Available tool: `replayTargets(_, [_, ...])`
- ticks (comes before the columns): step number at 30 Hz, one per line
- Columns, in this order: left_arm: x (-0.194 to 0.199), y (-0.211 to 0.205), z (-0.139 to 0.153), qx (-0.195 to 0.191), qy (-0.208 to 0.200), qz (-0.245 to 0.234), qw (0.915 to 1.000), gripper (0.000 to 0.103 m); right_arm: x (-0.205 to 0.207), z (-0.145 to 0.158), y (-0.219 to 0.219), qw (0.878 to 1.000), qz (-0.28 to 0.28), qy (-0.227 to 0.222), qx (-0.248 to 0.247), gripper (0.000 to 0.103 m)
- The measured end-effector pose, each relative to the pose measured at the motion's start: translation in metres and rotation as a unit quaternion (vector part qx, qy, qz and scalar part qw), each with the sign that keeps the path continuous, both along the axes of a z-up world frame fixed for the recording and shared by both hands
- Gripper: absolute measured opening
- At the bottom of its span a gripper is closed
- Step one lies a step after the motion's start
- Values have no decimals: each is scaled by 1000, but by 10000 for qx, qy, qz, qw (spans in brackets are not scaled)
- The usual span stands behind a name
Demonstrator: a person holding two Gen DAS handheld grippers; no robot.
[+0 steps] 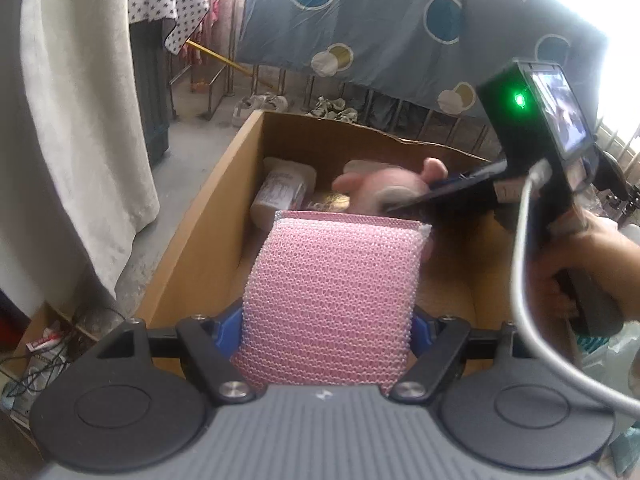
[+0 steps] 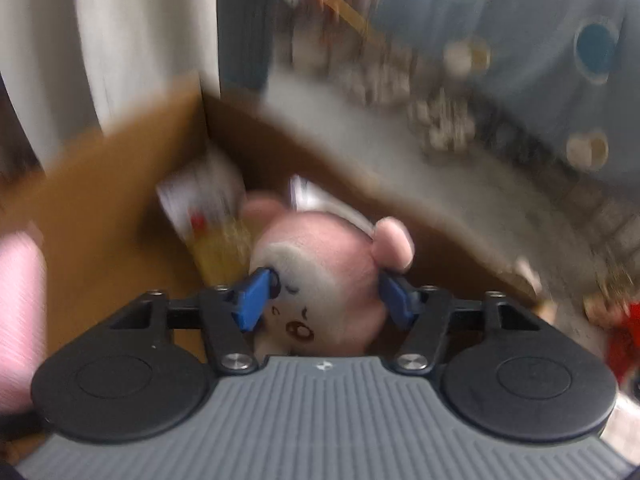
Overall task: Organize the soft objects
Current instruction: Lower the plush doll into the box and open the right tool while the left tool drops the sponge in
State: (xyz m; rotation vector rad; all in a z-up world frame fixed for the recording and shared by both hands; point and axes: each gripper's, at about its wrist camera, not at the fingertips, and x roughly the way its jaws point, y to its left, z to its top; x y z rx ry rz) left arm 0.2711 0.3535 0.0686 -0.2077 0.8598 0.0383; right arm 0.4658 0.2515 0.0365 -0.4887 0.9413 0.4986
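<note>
My left gripper (image 1: pixel 328 320) is shut on a pink mesh sponge (image 1: pixel 332 288), held upright over the near end of an open cardboard box (image 1: pixel 208 240). The sponge hides part of the box floor. In the right wrist view, my right gripper (image 2: pixel 326 284) has its blue pads (image 2: pixel 254 300) pressed on both sides of a pink and white plush toy (image 2: pixel 332 256) low inside the box (image 2: pixel 120 184). The left wrist view shows the same plush toy (image 1: pixel 372 188) with the right gripper (image 1: pixel 404 204) reaching in from the right. The pink sponge (image 2: pixel 20 300) shows blurred at the left edge.
A white packet (image 1: pixel 280 192) and a yellow item (image 2: pixel 224 248) lie in the box's far corner. A white curtain (image 1: pixel 80 120) hangs at left and a blue spotted sheet (image 1: pixel 400 20) behind. A person's hand (image 1: pixel 592 248) grips the right handle. Concrete floor (image 1: pixel 188 152) surrounds the box.
</note>
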Motion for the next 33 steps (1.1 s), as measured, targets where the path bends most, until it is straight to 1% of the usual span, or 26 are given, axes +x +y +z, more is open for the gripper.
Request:
replayTargets(2, [-1,0,-2,28,13,0,10000,79,3,4,6,9997,173,87,-152,59])
replayTargets(4, [0,0,-4,57,10,-17,10000,79,8,7,4,9997,129,195,-67,59])
replayTargets(5, [0,-1,-4,41,7,-9,10000,79,7,4,5,9996,161,202,-66,59])
replayTargets(6, [0,-1,-4,10,24,-13,10000,79,4,1,5,9997,199,148,-82,61])
replayTargets(7, [1,-2,-4,-6,45,-29,10000,79,3,-1,6,9995,232,136,-161,67])
replayTargets(9, [3,-4,-3,37,65,-50,10000,79,-6,-7,11,9982,403,79,-433,70])
replayTargets(11, [3,-6,-1,82,44,-112,9999,79,-11,-2,6,9983,403,59,-422,73])
replayTargets(13, [5,-11,3,153,21,-184,9997,79,-14,13,-5,9996,290,-42,-39,81])
replayTargets(16, [16,-25,5,307,117,-445,9985,78,-17,48,-30,9979,-118,-299,554,82])
replayTargets(18, [29,-36,4,297,250,-592,9975,78,-20,73,-51,9940,-369,-395,950,83])
replayTargets(20, [45,-47,1,160,425,-695,9965,78,-23,97,-75,9885,-629,-361,1324,83])
replayTargets(22, [65,-58,-6,-156,535,-746,9957,78,-25,113,-98,9833,-761,-206,1641,83])
replayTargets(23, [76,-66,-12,-221,543,-825,9949,78,-27,118,-108,9808,-833,-171,1755,83])
replayTargets(25, [98,-84,-26,-171,547,-1011,9932,80,-34,123,-125,9777,-944,-184,1867,83])
replayTargets(26, [107,-91,-36,-153,627,-1141,9914,80,-37,124,-133,9768,-955,-195,1906,83])
replayTargets(27, [116,-96,-44,-140,697,-1155,9908,80,-42,124,-139,9767,-969,-232,1901,83])
replayTargets(28, [119,-97,-50,-151,734,-1064,9915,82,-44,123,-143,9772,-987,-263,1863,83])
replayTargets(30, [123,-88,-56,-441,885,-1010,9900,86,-49,120,-153,9773,-989,-227,1858,83])
replayTargets(31, [121,-81,-56,-586,949,-976,9890,92,-50,119,-157,9766,-990,-182,1903,83])
replayTargets(33, [109,-67,-50,-731,994,-920,9881,95,-54,115,-163,9752,-1032,-196,1946,83])
